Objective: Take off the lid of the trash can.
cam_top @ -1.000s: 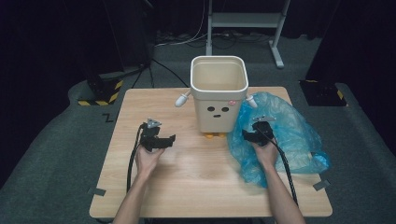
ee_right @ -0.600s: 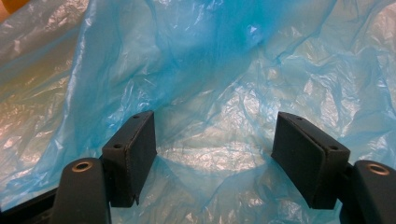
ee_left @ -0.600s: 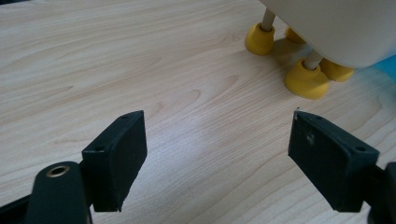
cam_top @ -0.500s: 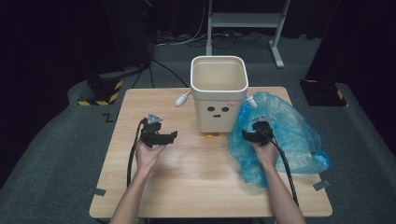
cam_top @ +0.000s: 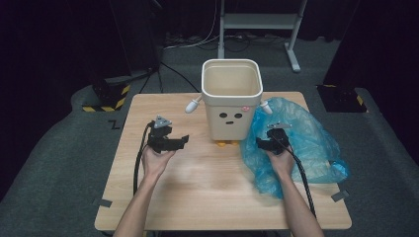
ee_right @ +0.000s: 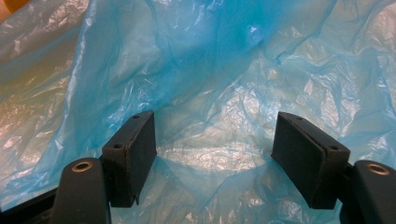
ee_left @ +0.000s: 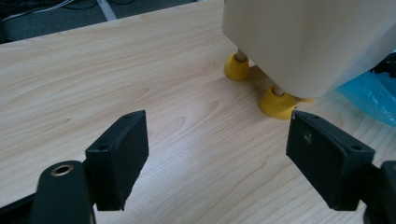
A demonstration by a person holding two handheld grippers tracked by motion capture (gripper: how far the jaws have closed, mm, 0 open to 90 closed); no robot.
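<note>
A cream bin [cam_top: 231,98] with a drawn face and yellow feet [ee_left: 275,101] stands at the back middle of the wooden table [cam_top: 207,182]. A crumpled blue plastic bag [cam_top: 306,143] lies to its right. My left gripper [cam_top: 183,141] hovers left of the bin, open, pointing at the bin's base [ee_left: 216,154], nothing between its jaws. My right gripper [cam_top: 261,143] hangs over the bag's left edge, open; the blue film [ee_right: 219,93] lies under and beyond the jaws [ee_right: 215,158], not pinched.
The bin has small white arm-like knobs [cam_top: 192,104] on both sides. Grey tape [cam_top: 103,202] marks the table's front corners. A metal stand [cam_top: 257,22] and cables sit on the floor behind. Bare tabletop lies between my hands.
Both grippers stay nearly where they were; the left one has shifted slightly toward the bin. The bag and bin are unmoved.
</note>
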